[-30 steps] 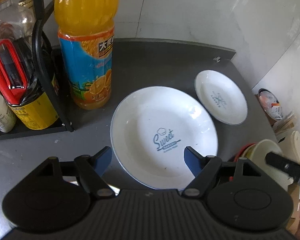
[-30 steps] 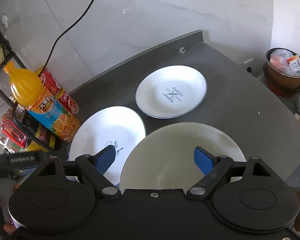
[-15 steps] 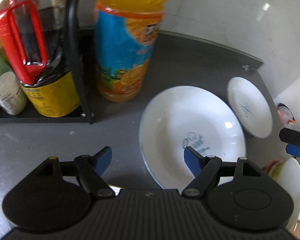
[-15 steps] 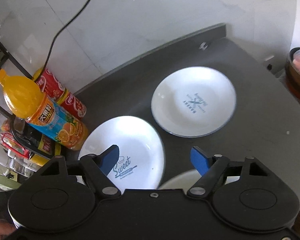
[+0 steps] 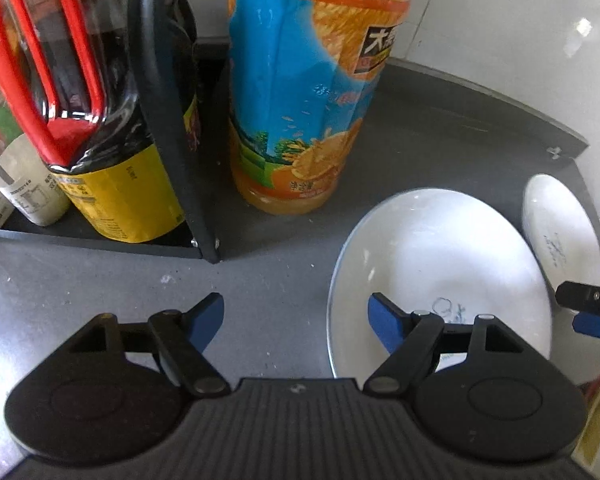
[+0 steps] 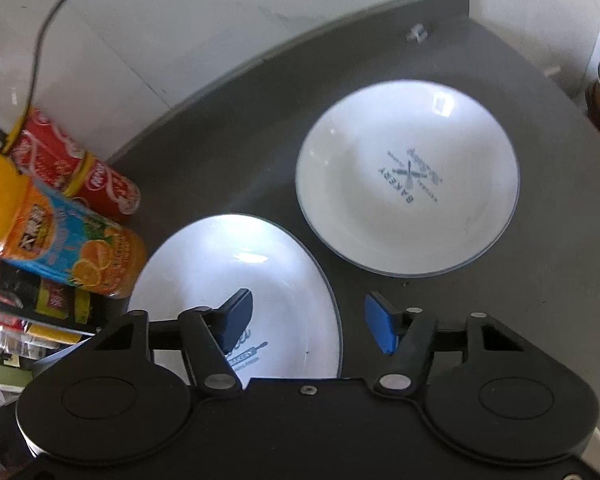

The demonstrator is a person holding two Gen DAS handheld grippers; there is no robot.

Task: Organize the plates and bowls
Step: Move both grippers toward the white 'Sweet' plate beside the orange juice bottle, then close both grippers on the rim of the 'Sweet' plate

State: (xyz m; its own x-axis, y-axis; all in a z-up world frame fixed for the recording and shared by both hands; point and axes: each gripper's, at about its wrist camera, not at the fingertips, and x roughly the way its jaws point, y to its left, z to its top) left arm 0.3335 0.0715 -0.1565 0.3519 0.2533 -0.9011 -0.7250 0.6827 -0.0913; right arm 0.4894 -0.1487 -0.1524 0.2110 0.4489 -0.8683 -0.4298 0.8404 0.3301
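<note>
Plates are what both cameras look down on: two white plates with thin blue rims lying flat on a dark grey bench. Nearest, the right gripper (image 6: 308,316) has its blue-padded jaws spread wide and empty, straddling the right-hand rim of the larger plate (image 6: 236,280), the one with a blue "Sweet" bakery print. A second ago a cream bowl filled the space between these jaws; it is now out of their span and almost out of view, and the gripper has moved forward over the plates. That suggests the bowl is left behind and a plate is the next thing to take.

The left gripper (image 5: 296,316), jaws also wide apart and holding nothing, has swung left, so the same larger plate (image 5: 440,264) now lies under its right finger only. Bare bench lies between the fingers.

Farther off, the smaller plate (image 6: 408,196) with a crossed-utensil "Bakery" print lies just beside the larger one, apart from it. Beyond, a tall orange juice bottle (image 5: 312,92) stands against a black wire rack (image 5: 160,92) of sauce bottles.
</note>
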